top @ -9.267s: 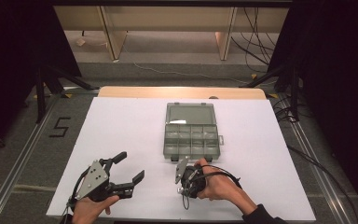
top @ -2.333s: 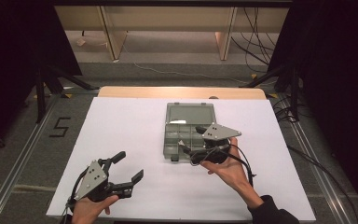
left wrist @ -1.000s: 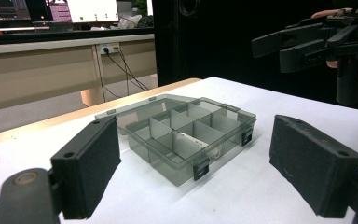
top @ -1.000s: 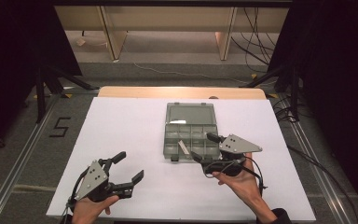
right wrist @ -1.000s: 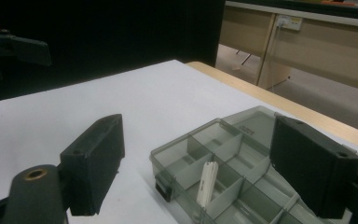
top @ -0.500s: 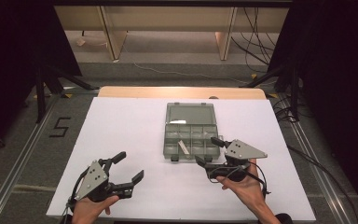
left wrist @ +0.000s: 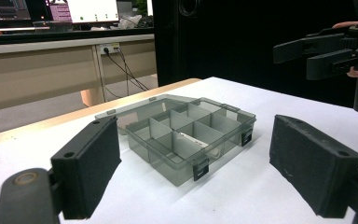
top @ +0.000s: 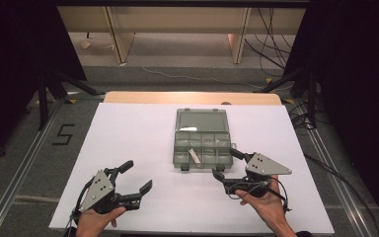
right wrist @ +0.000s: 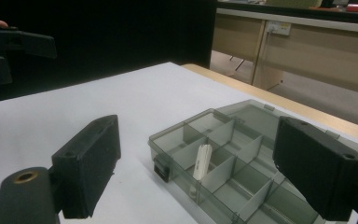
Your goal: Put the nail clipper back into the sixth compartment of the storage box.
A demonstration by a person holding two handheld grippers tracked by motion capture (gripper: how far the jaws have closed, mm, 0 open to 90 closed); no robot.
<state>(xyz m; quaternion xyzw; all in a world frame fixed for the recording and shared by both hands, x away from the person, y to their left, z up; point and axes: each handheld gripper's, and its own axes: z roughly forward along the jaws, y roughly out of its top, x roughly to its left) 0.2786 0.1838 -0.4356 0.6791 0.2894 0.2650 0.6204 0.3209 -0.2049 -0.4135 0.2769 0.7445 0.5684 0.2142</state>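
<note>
Reading the box point(top: 202, 139) as my landmark: it sits open on the white sheet point(top: 138, 133), a little toward the far side of middle, lid laid flat behind it toward the far edge. A white piece point(top: 194, 155) lies tilted in a near-row compartment, left of middle; in the right gripper view it point(right wrist: 202, 161) leans against a divider.

My right gripper point(top: 228, 164) is just off the box's near right corner, jaws spread wide, holding nothing. One jaw is close to the corner, and I can't tell if it's touching. The box fills the gap between its jaws in its own view point(right wrist: 235, 154).

My left gripper point(top: 135, 176) is well apart from the box, down at the near left, jaws wide open and empty too. Its view frames the box point(left wrist: 186, 133) dead ahead between the jaws, with the right gripper point(left wrist: 326, 51) hanging beyond the box, upper right.

Room: bare sheet all along the box's left side and in front of it. Sheet's right edge is close to my right hand point(top: 266, 207). Wooden table edge point(top: 192, 97) shows just behind the lid. Both hands sit near the sheet's near edge.
</note>
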